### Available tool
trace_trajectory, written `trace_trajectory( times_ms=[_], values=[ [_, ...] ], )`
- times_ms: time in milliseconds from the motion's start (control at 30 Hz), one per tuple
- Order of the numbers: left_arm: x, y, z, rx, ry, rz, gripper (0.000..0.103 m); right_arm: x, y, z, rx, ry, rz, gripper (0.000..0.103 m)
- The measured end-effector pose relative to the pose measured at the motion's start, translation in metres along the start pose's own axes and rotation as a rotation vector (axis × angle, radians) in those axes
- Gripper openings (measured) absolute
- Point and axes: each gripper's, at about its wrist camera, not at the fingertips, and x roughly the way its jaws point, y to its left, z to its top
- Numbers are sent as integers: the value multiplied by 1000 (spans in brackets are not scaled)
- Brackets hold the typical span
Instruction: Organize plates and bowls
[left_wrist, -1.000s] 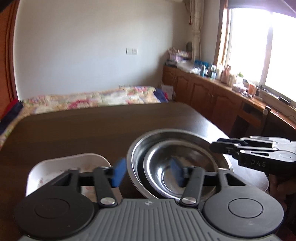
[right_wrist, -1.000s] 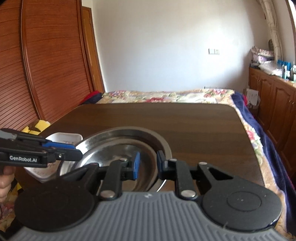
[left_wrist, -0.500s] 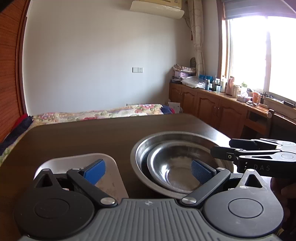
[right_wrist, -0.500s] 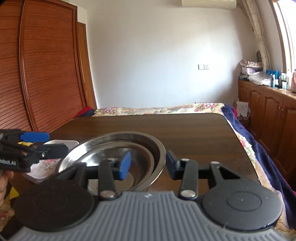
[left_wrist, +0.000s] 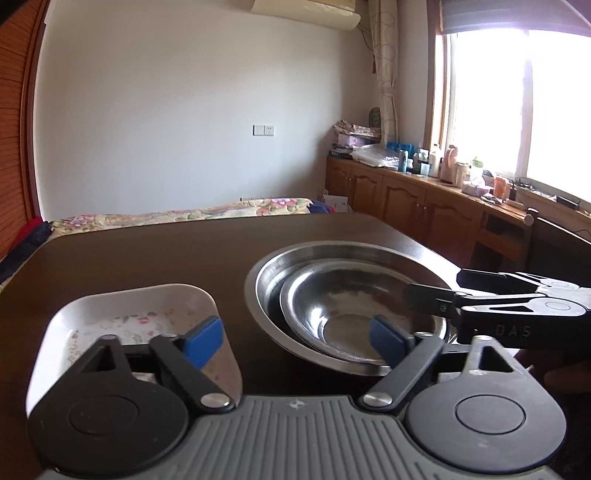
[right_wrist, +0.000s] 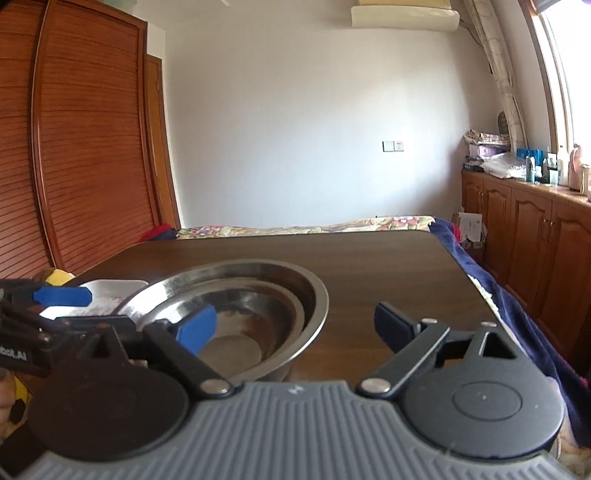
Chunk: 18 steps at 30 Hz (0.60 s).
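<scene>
My right gripper (right_wrist: 295, 328), nearly pinched a second ago, has just been spreading and grips nothing; my left gripper (left_wrist: 295, 338) gapes wider too. The small bowl (left_wrist: 354, 314) sits nested in the big bowl (left_wrist: 291, 266) beside the white plate (left_wrist: 122, 306).

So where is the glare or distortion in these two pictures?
Left wrist view: the window is blown out white, and the wardrobe edge bows from fisheye. Right wrist view: the wardrobe curves strongly, and the bowls look slightly soft.

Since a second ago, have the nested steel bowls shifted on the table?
No. The steel bowls sit in the same spot beside the white floral dish on the table; only the camera view changed.
</scene>
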Motion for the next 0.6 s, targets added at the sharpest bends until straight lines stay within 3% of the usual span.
trace_trajectory(
  times_ms=[167,433,600],
  values=[
    [6,3,-1,-33,28,-13,84,5,0,-5,25,4,3,93],
    [12,8,1,-58,32,-5,76,12,-3,-7,70,14,23,90],
    [13,12,3,-69,30,-2,67,17,-4,-10,98,28,28,74]
  ],
)
